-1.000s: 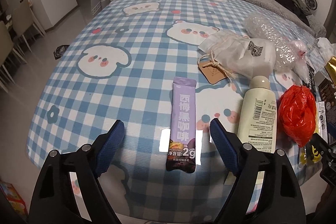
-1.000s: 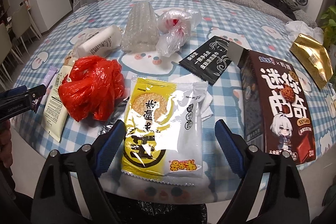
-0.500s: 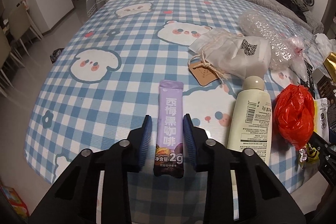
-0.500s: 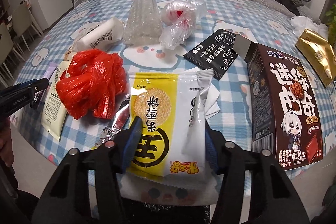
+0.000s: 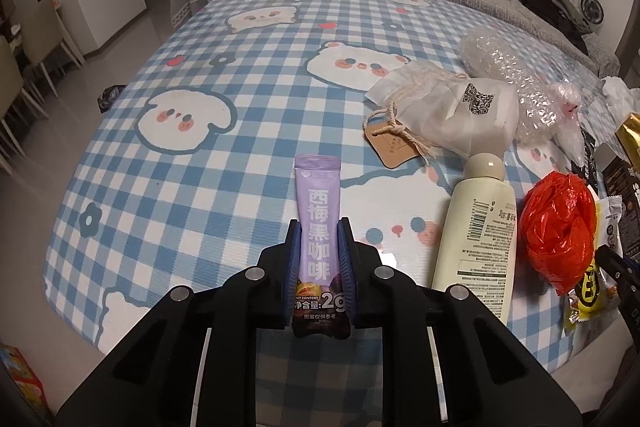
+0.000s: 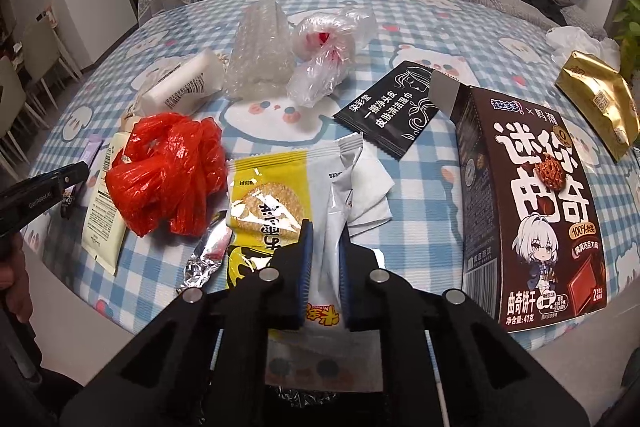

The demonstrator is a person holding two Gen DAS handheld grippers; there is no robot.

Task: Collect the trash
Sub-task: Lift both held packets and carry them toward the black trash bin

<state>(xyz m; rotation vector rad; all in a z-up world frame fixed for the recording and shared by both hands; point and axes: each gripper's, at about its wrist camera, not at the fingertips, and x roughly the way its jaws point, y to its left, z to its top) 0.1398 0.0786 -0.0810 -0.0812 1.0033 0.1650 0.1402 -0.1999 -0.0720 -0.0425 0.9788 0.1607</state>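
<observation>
My left gripper (image 5: 319,227) is shut on a purple coffee sachet (image 5: 318,203) near the table's front edge; the sachet stands out forward between the blue pads. My right gripper (image 6: 323,231) is shut on a yellow-and-white cracker packet (image 6: 276,195), crumpling its white half. A crumpled red plastic bag (image 6: 168,171) lies just left of the packet and shows in the left wrist view (image 5: 560,227) at the right. A cream lotion bottle (image 5: 476,235) lies between the sachet and the red bag.
On the checked tablecloth (image 5: 224,67) lie a white drawstring pouch (image 5: 452,111), bubble wrap (image 6: 260,55), a clear plastic bag (image 6: 328,55), a black wipes packet (image 6: 392,107), a brown cookie box (image 6: 532,195), a gold pouch (image 6: 600,103) and foil (image 6: 204,259). A sofa stands behind.
Both grippers went from wide open to shut: the left closed on the purple sachet, the right on the cracker packet, which crumpled. Both sit closer to the table.
</observation>
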